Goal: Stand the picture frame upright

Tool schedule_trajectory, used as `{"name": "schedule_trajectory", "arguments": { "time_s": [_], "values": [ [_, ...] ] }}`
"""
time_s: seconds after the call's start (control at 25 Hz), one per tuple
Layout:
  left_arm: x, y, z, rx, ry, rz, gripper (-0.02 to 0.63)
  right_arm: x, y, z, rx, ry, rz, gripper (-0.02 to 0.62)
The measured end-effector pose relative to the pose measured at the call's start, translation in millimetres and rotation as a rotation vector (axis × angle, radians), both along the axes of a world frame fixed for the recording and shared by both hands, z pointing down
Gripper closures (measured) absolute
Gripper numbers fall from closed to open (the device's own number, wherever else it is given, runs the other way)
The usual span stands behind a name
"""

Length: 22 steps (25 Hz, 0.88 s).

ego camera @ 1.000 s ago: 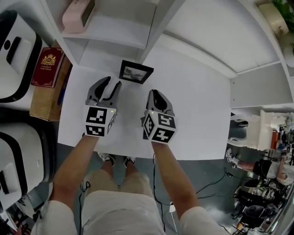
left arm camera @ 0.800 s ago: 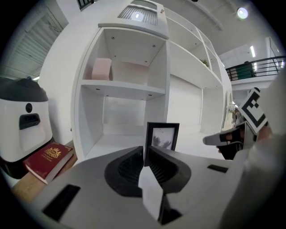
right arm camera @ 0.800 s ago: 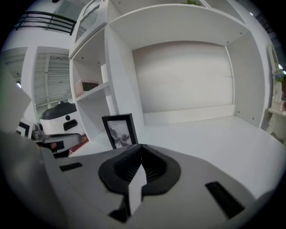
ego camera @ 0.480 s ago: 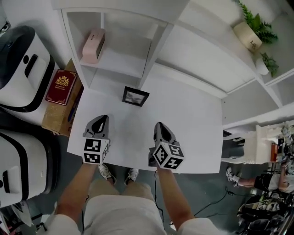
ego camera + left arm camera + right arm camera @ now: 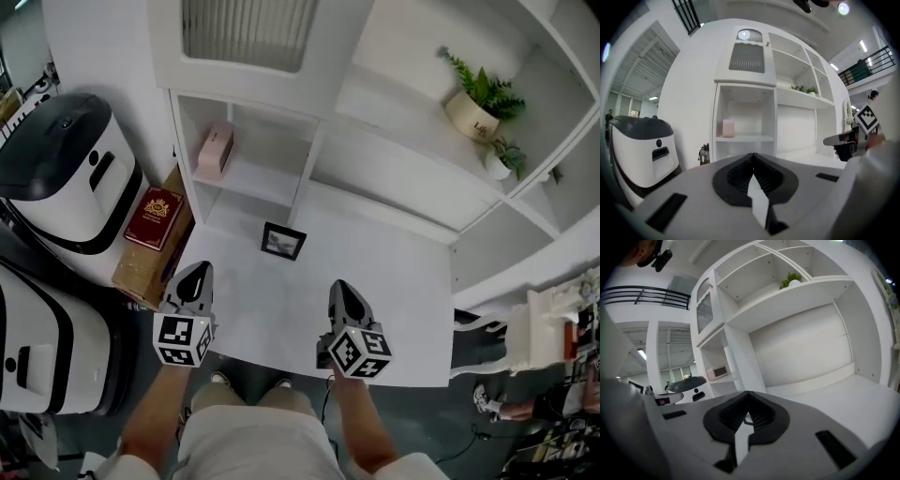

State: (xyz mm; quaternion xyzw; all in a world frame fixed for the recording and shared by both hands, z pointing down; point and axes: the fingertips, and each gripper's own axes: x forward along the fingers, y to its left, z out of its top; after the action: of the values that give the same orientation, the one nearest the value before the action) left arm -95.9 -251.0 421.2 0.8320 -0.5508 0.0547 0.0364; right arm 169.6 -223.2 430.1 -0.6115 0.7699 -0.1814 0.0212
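The left tongs (image 5: 196, 274) and right tongs (image 5: 344, 291), both closed on nothing, hovered at the bench's (image 5: 394, 281) near edge, seemingly leaving the picture frame (image 5: 282, 241) undisturbed.

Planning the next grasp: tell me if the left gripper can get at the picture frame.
Probably yes: only bare tabletop lies between the left gripper and the picture frame. Its jaws are shut, though, and would have to open first.
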Motion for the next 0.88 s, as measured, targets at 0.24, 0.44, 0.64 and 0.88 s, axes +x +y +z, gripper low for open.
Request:
{"name": "schedule_trajectory", "arguments": {
  "time_s": [0.24,0.44,0.64,0.88],
  "values": [
    [-9.6,22.9,-65.3,0.132,0.032,-0.035,0.589,6.7,18.1,-61.1,0.131,0.021,-0.048,0.586],
    [-17.3,39.1,-109.1,0.218,0.063,-0.052,0.589,13.6,32.9,-101.3,0.216,0.035,-0.067,0.586],
    [-30.5,48.1,-133.9,0.246,0.1,-0.067,0.589,23.4,49.8,-135.0,0.279,0.066,-0.077,0.586],
    [-46.2,62.4,-162.5,0.273,0.145,-0.076,0.589,37.4,65.2,-151.4,0.297,0.102,-0.046,0.586]
  ]
}}
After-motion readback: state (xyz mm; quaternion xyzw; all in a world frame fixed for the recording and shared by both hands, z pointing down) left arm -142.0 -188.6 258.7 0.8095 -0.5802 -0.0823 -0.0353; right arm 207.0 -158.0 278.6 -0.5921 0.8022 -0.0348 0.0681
